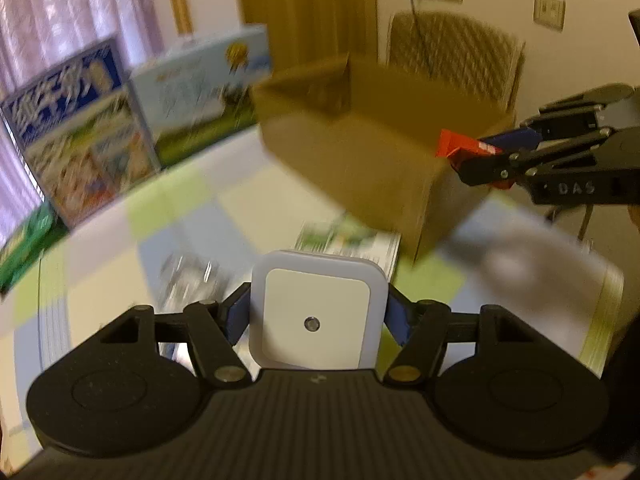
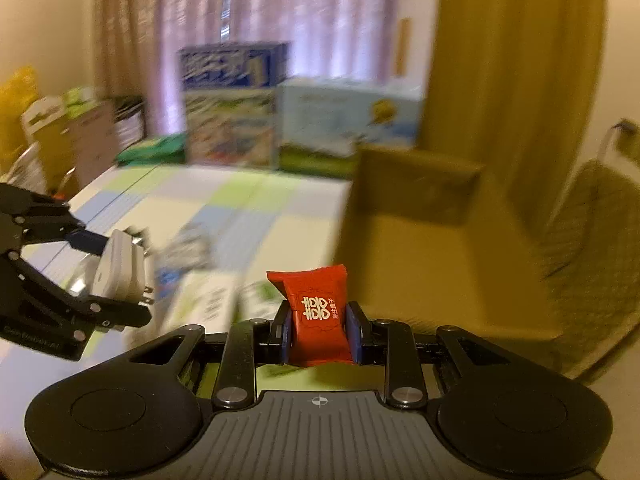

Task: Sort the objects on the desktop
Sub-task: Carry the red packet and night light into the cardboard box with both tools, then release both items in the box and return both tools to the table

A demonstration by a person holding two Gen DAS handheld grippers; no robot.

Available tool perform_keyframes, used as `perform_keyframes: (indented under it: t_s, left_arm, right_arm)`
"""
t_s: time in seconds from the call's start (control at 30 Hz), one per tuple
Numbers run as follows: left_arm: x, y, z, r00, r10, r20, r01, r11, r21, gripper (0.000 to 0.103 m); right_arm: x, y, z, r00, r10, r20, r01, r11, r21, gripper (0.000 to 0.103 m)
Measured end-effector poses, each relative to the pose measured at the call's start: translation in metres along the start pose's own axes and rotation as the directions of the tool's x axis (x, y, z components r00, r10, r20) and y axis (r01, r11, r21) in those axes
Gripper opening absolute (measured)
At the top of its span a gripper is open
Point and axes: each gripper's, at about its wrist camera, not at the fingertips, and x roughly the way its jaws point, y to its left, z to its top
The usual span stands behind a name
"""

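My left gripper (image 1: 318, 316) is shut on a white square plug-in night light (image 1: 316, 312), held above the table; from the right wrist view the same night light (image 2: 120, 268) shows metal prongs at the left. My right gripper (image 2: 320, 332) is shut on a red candy packet (image 2: 316, 312) with white characters. In the left wrist view that packet (image 1: 460, 144) hangs at the near right corner of an open cardboard box (image 1: 360, 152). The box (image 2: 420, 240) fills the right half of the right wrist view.
A pastel checked tablecloth (image 1: 180, 220) covers the table. A green-and-white leaflet (image 1: 348, 240) and a blurred silvery item (image 1: 188, 280) lie on it. Printed cartons (image 1: 80, 128) stand along the far edge, a patterned chair (image 1: 456, 48) behind the box, curtains beyond.
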Motion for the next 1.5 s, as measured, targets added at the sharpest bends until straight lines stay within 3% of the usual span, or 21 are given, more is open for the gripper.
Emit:
perform_keyframes:
  t_s: [0.23,0.47,0.7,1.1,1.17,1.23,1.5]
  left_arm:
    - [0.043,-0.048,0.084,0.997,-0.053,0.060,0.050,0.997,0.050,0.063]
    - [0.087,-0.069,0.118,0.994,-0.089,0.070,0.087,0.996,0.028,0.063]
    - [0.113,-0.075,0.122,0.995,-0.092,0.048,0.090,0.995,0.037,0.065]
    - [0.080,-0.042,0.102,0.996,0.009,0.088,-0.009,1.000,-0.003,0.066]
    - [0.074,-0.033,0.094,0.996,0.028,0.083,-0.027,0.999,-0.019,0.066]
    - [0.068,-0.023,0.084,0.996,0.053,0.075,-0.051,0.998,-0.032,0.066]
    - [0.021,0.025,0.034,0.983,0.180,0.026,-0.177,0.979,-0.100,0.071]
  right_arm:
    - [0.010,-0.080,0.022,0.995,-0.096,-0.017,0.097,0.990,0.098,0.025]
    - [0.027,-0.118,0.016,0.992,-0.120,-0.033,0.123,0.985,0.120,0.025]
    - [0.044,-0.132,0.016,0.993,-0.108,-0.039,0.113,0.984,0.140,0.025]
    - [0.052,-0.128,0.016,0.995,-0.098,-0.035,0.102,0.983,0.154,0.025]
    - [0.053,-0.126,0.017,0.995,-0.098,-0.029,0.102,0.983,0.154,0.040]
    - [0.052,-0.124,0.018,0.995,-0.094,-0.012,0.095,0.983,0.158,0.067]
    - [0.019,-0.103,0.026,0.996,-0.070,0.063,0.058,0.983,0.175,0.071]
